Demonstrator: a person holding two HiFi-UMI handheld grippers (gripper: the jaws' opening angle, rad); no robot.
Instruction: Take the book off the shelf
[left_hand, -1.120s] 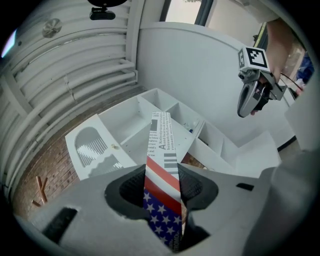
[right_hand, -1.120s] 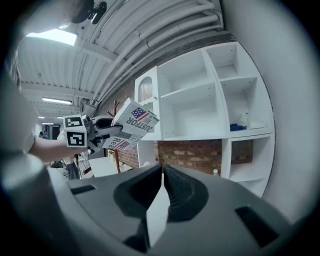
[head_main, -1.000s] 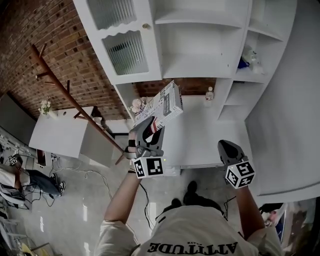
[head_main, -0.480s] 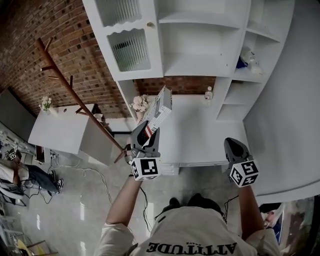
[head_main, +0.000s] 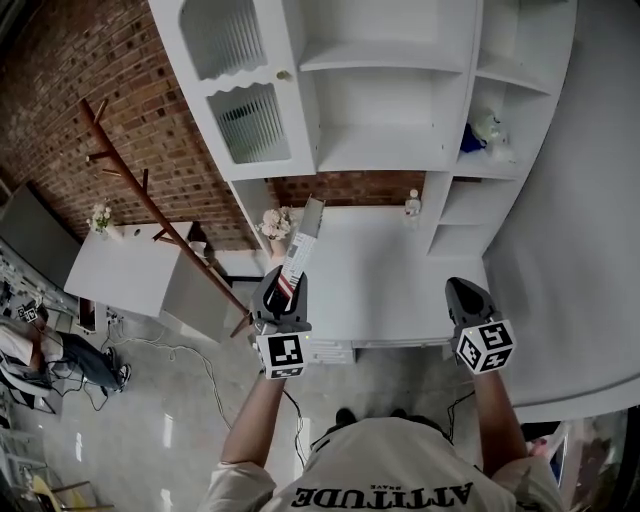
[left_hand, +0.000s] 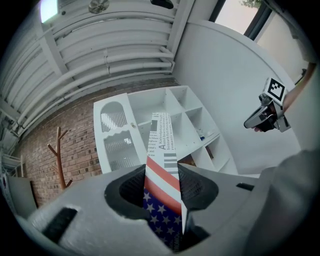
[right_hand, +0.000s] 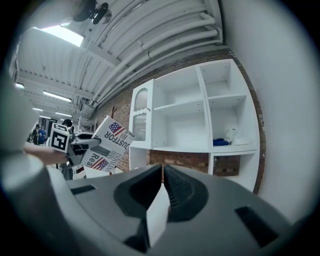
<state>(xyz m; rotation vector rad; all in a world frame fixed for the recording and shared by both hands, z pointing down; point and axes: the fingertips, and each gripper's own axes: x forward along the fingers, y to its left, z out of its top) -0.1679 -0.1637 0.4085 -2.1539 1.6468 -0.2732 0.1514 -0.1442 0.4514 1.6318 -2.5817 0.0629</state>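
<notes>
white shelving (head_main: 385, 150) stands well behind the book (head_main: 302, 238), already clear of it, clamped edge-on in the left gripper (head_main: 282, 292) with its long axis pointing shelfward, while the right gripper (head_main: 462, 298) hangs closed, empty, well apart.

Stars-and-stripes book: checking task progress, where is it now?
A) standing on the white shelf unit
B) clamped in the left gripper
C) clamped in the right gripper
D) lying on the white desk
B: the left gripper is clamped on the stars-and-stripes book, away from the white shelf unit.
</notes>
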